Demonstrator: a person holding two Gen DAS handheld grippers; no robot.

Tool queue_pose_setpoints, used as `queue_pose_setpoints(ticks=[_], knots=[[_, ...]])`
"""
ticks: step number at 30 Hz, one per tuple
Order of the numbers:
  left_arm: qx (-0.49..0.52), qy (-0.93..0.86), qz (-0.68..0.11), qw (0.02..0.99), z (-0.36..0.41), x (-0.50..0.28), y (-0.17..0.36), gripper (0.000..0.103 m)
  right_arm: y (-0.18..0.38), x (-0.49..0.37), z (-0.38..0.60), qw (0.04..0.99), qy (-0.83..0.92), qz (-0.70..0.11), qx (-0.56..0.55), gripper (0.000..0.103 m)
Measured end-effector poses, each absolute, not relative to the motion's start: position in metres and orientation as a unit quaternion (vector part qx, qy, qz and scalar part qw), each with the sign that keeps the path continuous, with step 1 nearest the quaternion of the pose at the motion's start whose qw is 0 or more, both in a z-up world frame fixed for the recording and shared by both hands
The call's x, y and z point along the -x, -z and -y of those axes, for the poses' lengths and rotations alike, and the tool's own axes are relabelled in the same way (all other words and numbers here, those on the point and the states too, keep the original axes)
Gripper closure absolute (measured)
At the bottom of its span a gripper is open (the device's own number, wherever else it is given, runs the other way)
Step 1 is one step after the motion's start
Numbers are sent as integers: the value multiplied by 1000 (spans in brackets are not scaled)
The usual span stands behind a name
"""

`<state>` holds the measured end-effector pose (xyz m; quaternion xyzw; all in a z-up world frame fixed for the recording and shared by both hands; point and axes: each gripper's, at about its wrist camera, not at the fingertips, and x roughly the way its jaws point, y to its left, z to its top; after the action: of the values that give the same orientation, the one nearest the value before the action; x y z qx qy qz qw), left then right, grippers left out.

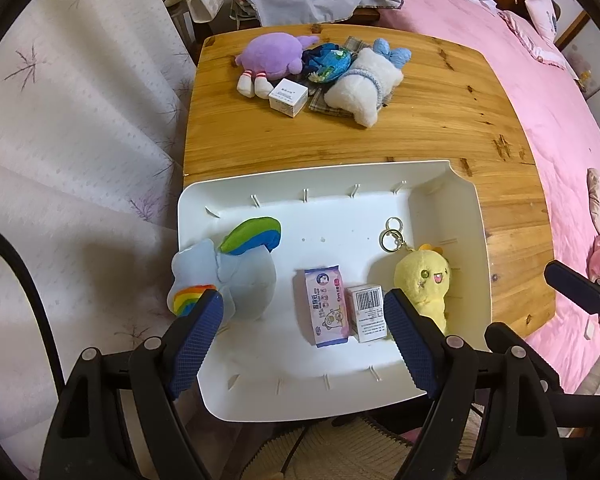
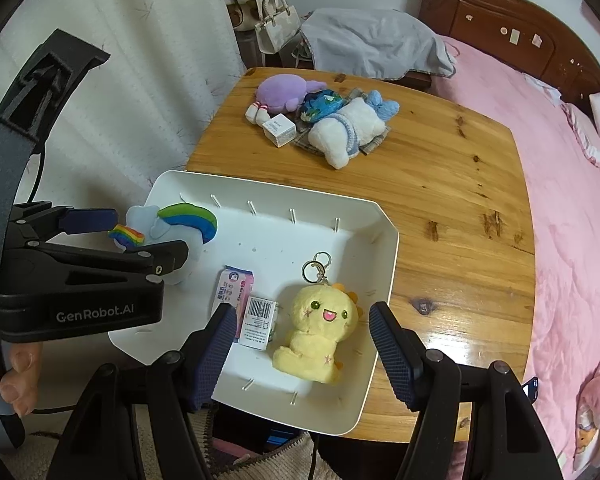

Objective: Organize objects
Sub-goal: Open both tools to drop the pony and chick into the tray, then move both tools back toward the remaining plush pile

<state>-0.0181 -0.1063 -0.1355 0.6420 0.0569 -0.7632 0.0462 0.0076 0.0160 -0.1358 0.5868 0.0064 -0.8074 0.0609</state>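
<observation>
A white tray [image 1: 340,396] sits on the near end of a wooden table [image 1: 440,128]. In it lie a blue rainbow plush [image 1: 240,276], a pink tissue pack [image 1: 327,306], a small white box [image 1: 368,312] and a yellow plush keychain [image 1: 422,280]. My left gripper [image 1: 304,312] is open and empty above the tray's near left. My right gripper [image 2: 302,324] is open and empty above the yellow plush [image 2: 320,332]. At the far end lie a purple plush [image 1: 270,58], a white box [image 1: 288,97], a blue pouch [image 1: 328,62] and a white plush [image 1: 364,84].
A pink bed [image 2: 572,200] runs along the table's right side. A white curtain [image 1: 80,120] hangs on the left. A handbag [image 2: 276,26] and grey cloth [image 2: 372,46] lie beyond the table's far edge.
</observation>
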Motion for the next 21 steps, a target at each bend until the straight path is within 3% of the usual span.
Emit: queue_pose_setpoints(ticks=[21], knots=[[-595, 802, -37, 33, 110, 44, 103, 18, 133, -3, -26, 45, 816, 5, -576, 33]])
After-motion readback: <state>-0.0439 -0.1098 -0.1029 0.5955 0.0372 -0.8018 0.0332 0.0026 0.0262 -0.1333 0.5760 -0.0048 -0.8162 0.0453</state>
